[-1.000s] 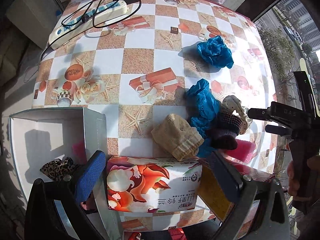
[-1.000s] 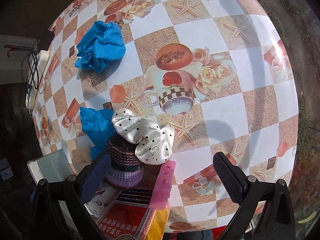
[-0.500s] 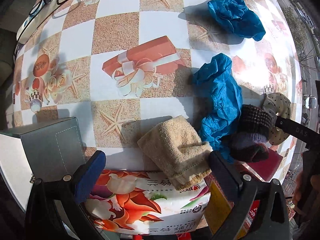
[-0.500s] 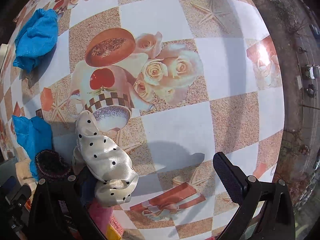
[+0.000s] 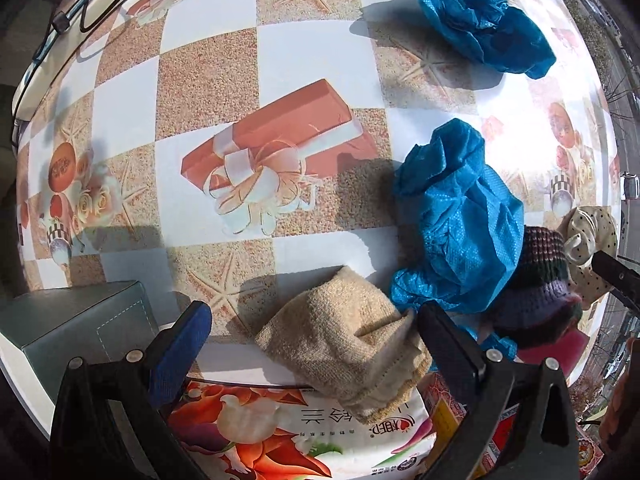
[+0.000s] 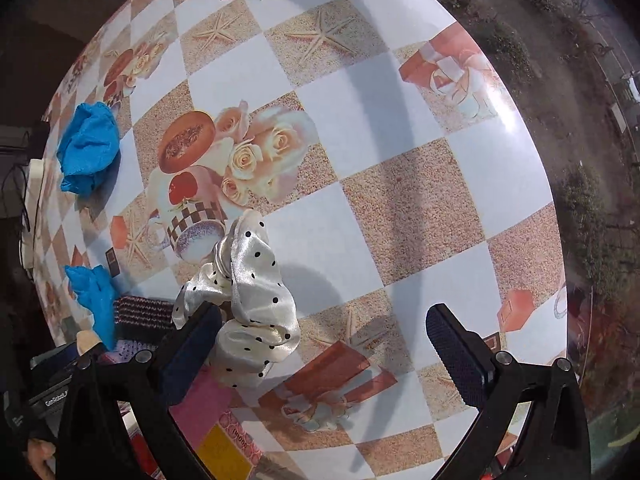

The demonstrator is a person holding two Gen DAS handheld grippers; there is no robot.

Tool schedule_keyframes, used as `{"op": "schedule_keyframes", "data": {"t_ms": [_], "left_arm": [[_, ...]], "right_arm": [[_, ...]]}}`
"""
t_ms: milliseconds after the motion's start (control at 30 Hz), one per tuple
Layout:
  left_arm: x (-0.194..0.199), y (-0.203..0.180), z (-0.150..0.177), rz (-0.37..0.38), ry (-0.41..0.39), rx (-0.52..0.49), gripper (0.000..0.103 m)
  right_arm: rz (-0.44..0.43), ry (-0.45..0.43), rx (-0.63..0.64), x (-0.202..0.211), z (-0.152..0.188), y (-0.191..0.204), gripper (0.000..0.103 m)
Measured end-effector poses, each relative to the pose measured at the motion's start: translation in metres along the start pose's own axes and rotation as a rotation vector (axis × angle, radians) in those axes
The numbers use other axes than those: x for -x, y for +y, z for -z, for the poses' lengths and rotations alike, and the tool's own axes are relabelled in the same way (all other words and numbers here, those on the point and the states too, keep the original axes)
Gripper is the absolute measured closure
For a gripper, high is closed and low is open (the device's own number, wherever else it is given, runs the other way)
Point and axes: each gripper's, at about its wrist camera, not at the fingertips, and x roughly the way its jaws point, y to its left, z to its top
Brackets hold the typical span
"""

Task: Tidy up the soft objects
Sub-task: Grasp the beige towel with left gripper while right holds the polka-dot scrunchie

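My left gripper (image 5: 316, 332) is open, its fingers straddling a beige knitted cloth (image 5: 344, 340) that lies partly over a floral tissue pack (image 5: 288, 428). To the right lie a crumpled blue cover (image 5: 460, 216), a dark striped knit piece (image 5: 536, 280) and a white polka-dot scrunchie (image 5: 588, 236). A second blue cover (image 5: 484, 20) sits farther back. My right gripper (image 6: 324, 336) is open; the scrunchie (image 6: 248, 300) lies against its left finger (image 6: 192, 344). The knit piece (image 6: 140, 314) and both blue covers (image 6: 94, 300) (image 6: 88, 148) are to the left.
A grey-sided box (image 5: 76, 328) stands at the left gripper's left. A checkered tablecloth (image 6: 400, 184) with starfish and gift prints covers the table. A power strip with cables (image 5: 36, 76) lies at the far left edge. A pink item (image 6: 200, 404) and printed packs sit near the right gripper's base.
My left gripper has moved forward and down over the beige cloth, with the box sliding out of view. My right gripper has swung so the scrunchie now sits by its left finger.
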Motion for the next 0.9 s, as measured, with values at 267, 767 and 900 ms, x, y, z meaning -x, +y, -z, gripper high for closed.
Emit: {"op": "schedule_keyframes", "data": {"t_ms": [267,767,900], "left_arm": [[-0.016,0.0,-0.003,0.03,0.025,0.04,0.0],[-0.021,0.007,-0.006,0.097,0.05,0.093,0.013],[-0.005,0.014,0.003,0.145,-0.019,0.086,0.043]], "right_arm": [[0.104,0.026,0.118,-0.032,-0.005,0.044,0.0],[0.117,0.045,0.136,-0.033,-0.013,0.05,0.0],[0.101,0.013,0.172,-0.02,-0.002,0.053,0.027]]}}
